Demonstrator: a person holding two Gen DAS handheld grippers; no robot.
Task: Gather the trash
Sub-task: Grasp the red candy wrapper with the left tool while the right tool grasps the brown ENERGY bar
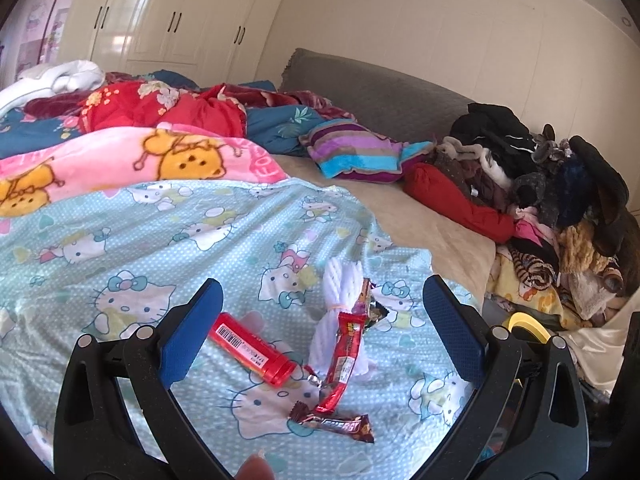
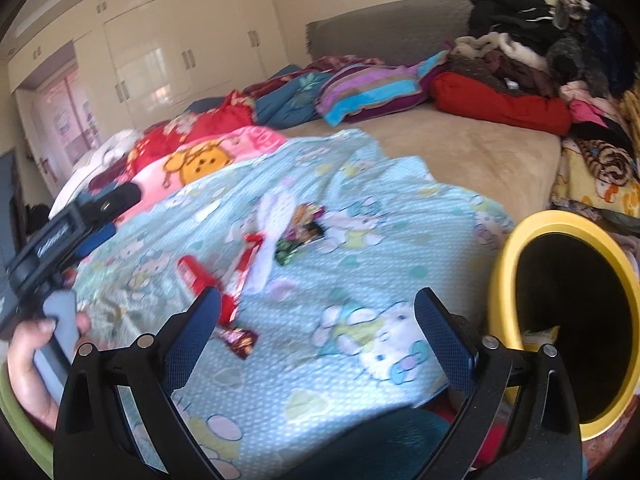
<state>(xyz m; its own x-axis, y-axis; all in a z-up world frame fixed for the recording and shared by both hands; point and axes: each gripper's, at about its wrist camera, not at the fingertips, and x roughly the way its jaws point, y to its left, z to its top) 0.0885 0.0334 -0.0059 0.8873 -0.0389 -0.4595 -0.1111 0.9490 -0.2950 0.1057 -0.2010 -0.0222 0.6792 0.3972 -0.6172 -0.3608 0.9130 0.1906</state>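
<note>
Both grippers are spread wide and empty: the left gripper (image 1: 320, 316) hovers over the litter, the right gripper (image 2: 316, 328) sits nearer the yellow bin (image 2: 504, 264). On the cat-print sheet (image 1: 120, 240) lie a red tube (image 1: 252, 350), stiff and probably slippery, best pinched mid-body, and a long red wrapper (image 1: 340, 364) and dark wrapper (image 1: 332, 426), light, crinkly, best gripped at a flat end.

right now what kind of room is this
Most likely a home bedroom: a bed with a grey headboard and a cartoon-cat blanket, built-in wardrobes along the far wall, and a clothes pile at the bedside.
</note>
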